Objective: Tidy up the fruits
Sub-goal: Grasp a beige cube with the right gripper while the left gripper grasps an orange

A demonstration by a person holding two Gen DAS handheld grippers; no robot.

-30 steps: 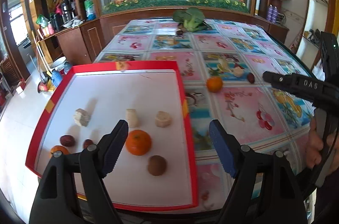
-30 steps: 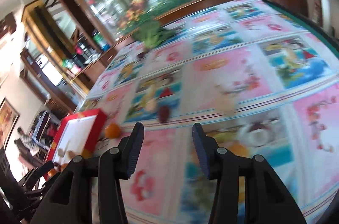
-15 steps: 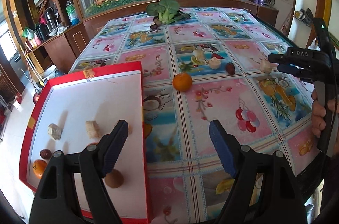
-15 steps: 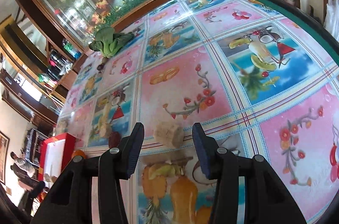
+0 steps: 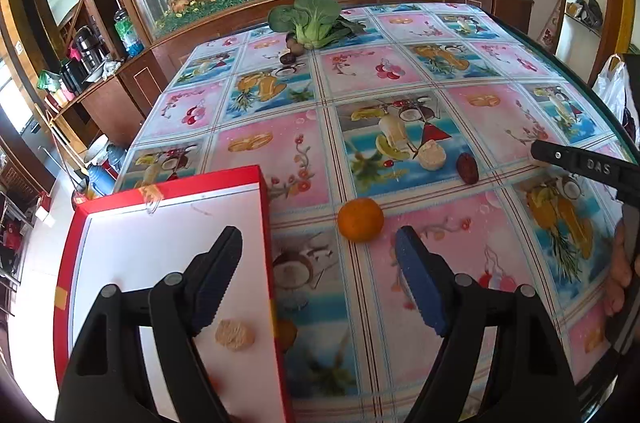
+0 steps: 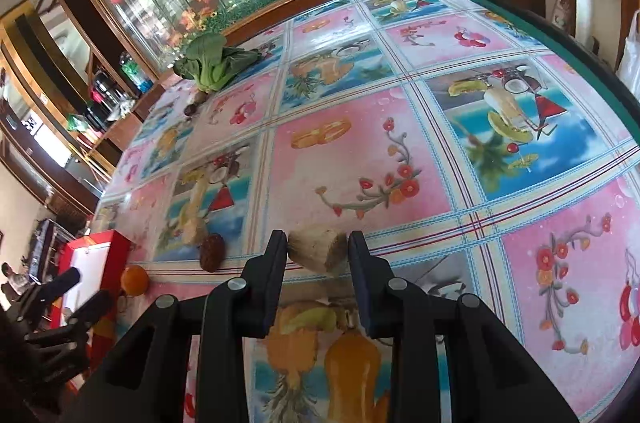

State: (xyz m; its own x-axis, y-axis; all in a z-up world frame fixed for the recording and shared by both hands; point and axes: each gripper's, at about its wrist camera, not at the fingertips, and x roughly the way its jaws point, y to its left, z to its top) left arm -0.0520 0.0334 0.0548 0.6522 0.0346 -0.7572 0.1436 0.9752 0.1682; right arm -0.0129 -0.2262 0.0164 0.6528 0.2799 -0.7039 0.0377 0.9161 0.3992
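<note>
- Black plastic right gripper (image 6: 318, 249): jaws closing, with a pale beige lump (image 6: 318, 250) between them on the tablecloth (image 6: 360, 151). Both pads sit at the lump's sides; whether they press on it already cannot be told for certain, though no gap shows.
- Left gripper (image 5: 318, 275): jaws wide apart, nothing held. It hangs over the right edge of the red tray (image 5: 266, 223), one finger above the tray's white floor, the other above the tablecloth.
- Orange (image 5: 360, 219): on the tablecloth, just beyond the left gripper's fingertips and right of the tray, not touched.
- Dark red date (image 5: 467, 167): on the tablecloth beyond the orange, beside a second pale lump (image 5: 432, 155).
- Inside the tray: a beige piece (image 5: 235, 335) near the left finger; other contents hidden by the gripper.
- Far table end: a green leafy vegetable (image 5: 310, 19) with small dark fruits (image 5: 290, 51) beside it.
- The person's hand (image 5: 622, 275) shows at the right edge of the left wrist view.
</note>
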